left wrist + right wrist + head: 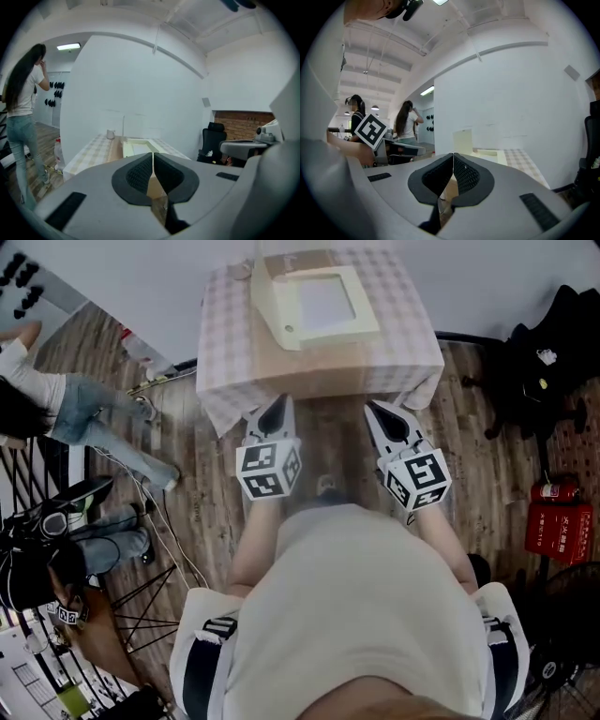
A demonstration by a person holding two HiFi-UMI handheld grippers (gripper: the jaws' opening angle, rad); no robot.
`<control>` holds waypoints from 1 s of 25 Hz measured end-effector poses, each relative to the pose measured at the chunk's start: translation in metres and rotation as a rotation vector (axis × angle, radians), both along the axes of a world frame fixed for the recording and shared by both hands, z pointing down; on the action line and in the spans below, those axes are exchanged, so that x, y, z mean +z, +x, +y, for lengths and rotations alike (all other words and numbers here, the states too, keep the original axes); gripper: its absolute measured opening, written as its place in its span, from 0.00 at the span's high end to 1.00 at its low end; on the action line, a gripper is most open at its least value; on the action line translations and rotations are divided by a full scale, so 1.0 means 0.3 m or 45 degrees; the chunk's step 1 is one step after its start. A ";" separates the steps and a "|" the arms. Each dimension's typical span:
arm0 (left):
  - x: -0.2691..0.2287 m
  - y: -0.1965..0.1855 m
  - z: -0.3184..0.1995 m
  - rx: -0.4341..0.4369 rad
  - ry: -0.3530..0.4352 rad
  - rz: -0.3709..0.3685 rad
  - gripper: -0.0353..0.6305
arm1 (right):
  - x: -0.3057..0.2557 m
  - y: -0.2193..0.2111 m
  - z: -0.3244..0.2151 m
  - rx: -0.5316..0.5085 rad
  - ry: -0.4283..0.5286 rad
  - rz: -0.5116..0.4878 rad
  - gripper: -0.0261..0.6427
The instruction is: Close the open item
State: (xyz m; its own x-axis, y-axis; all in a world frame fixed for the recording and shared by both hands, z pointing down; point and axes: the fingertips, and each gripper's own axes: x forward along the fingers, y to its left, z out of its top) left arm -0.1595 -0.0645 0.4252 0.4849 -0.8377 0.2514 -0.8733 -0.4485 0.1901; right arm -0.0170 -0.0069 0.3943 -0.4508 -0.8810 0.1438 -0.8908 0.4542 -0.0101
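A: Left gripper (277, 405), right gripper (373, 409), status?
B: Both pressed together, nothing pinched. They hover at the table's (225, 352) near edge.
A: Open item?
B: Cream box (314, 301) on the table, lid (462, 139) standing upright, apart from both grippers.
A: Step?
B: Looks like approach, closing not begun. Next probably: reach in, swing the lid down.

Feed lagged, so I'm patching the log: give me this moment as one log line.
box: lid up, on table | left gripper: shut, empty | right gripper: shut, empty | both short of box
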 end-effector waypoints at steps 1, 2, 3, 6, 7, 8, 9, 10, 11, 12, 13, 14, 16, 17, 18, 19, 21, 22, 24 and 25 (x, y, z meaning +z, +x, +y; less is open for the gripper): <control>0.001 -0.006 -0.039 0.002 -0.003 -0.005 0.93 | -0.001 -0.006 -0.032 0.003 0.001 0.000 0.96; 0.004 -0.011 -0.078 0.006 -0.007 -0.011 0.93 | -0.001 -0.012 -0.064 0.006 0.001 0.000 0.96; 0.007 -0.016 -0.118 0.011 -0.012 -0.016 0.93 | 0.000 -0.018 -0.095 0.008 0.000 -0.001 0.96; 0.007 -0.022 -0.236 0.026 -0.009 -0.019 0.93 | 0.007 -0.026 -0.182 0.017 -0.006 0.001 0.96; 0.004 -0.023 -0.276 0.026 -0.002 -0.017 0.93 | 0.010 -0.025 -0.210 0.020 -0.008 0.005 0.96; -0.001 -0.026 -0.316 0.023 0.007 -0.015 0.93 | 0.012 -0.024 -0.236 0.024 -0.010 0.009 0.96; -0.007 -0.031 -0.353 0.018 0.016 -0.013 0.93 | 0.015 -0.024 -0.260 0.028 -0.012 0.013 0.96; -0.011 -0.036 -0.388 0.013 0.024 -0.011 0.93 | 0.019 -0.023 -0.282 0.033 -0.015 0.015 0.96; -0.014 -0.042 -0.420 0.008 0.028 -0.008 0.93 | 0.023 -0.022 -0.301 0.038 -0.019 0.015 0.96; -0.015 -0.050 -0.451 0.004 0.029 -0.004 0.93 | 0.029 -0.022 -0.318 0.044 -0.023 0.013 0.96; -0.014 -0.059 -0.481 -0.002 0.027 0.000 0.91 | 0.035 -0.022 -0.333 0.050 -0.029 0.009 0.96; -0.012 -0.070 -0.511 -0.009 0.024 0.003 0.86 | 0.042 -0.023 -0.347 0.054 -0.036 0.005 0.96; -0.008 -0.098 -0.568 -0.041 0.020 0.002 0.78 | 0.057 -0.026 -0.370 0.057 -0.052 0.002 0.96; -0.006 -0.114 -0.596 -0.065 0.019 -0.005 0.78 | 0.065 -0.026 -0.380 0.056 -0.061 0.003 0.96; -0.001 -0.131 -0.624 -0.090 0.016 -0.014 0.77 | 0.073 -0.026 -0.391 0.054 -0.071 0.006 0.96; 0.007 -0.146 -0.655 -0.114 0.007 -0.023 0.75 | 0.080 -0.024 -0.405 0.053 -0.079 0.009 0.96; 0.031 -0.176 -0.717 -0.152 -0.017 -0.034 0.69 | 0.096 -0.022 -0.439 0.053 -0.094 0.012 0.96; 0.041 -0.188 -0.743 -0.170 -0.025 -0.036 0.69 | 0.104 -0.017 -0.455 0.053 -0.101 0.012 0.96; 0.044 -0.203 -0.776 -0.206 -0.026 -0.039 0.69 | 0.114 0.001 -0.474 0.053 -0.118 0.010 0.96; 0.036 -0.207 -0.783 -0.223 -0.019 -0.038 0.69 | 0.115 0.012 -0.479 0.050 -0.124 0.009 0.96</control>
